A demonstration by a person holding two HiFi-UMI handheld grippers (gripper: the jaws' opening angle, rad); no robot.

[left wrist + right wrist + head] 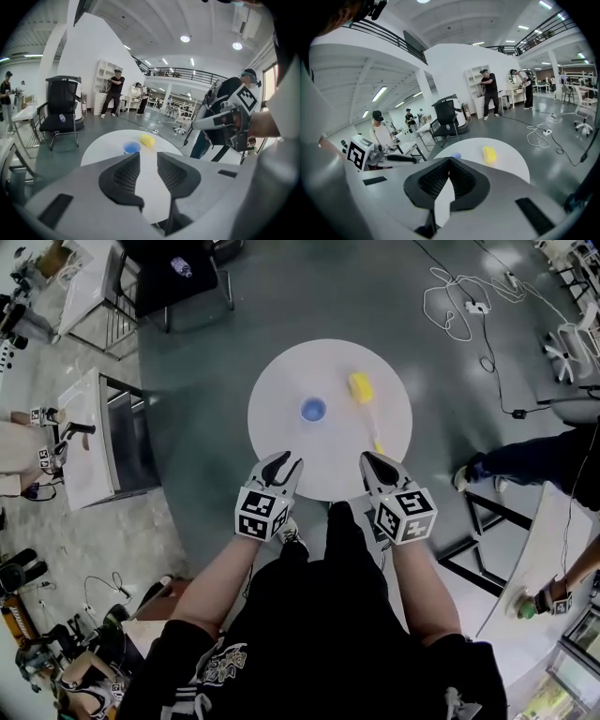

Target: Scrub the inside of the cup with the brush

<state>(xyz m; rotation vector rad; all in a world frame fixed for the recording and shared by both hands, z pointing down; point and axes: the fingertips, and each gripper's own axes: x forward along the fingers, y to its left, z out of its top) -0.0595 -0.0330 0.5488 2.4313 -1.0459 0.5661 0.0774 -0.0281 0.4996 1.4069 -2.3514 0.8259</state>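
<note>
- One round white table (281, 427) pictured from above on grey floor, with black chair (173, 277) beyond it and white cables (459, 306) loose at far right.
- Held over table's near edge: left gripper (287, 463), ribbed fingers (124, 176) parted by a narrow gap, nothing between them, pointed towards table's middle.
- Held alongside, well apart from it: right gripper (367, 457), fingers (436, 180) closed tip to tip, likewise empty.
- Lay right of centre on table's far half: yellow brush (362, 390), head away from both grippers, thin handle trailing back towards right gripper, touched by neither.
- Stood upright near table's centre, just left of brush and clear of it: blue cup (313, 410), mouth up, well ahead of left gripper and framed just above its parted fingers in left gripper view.
</note>
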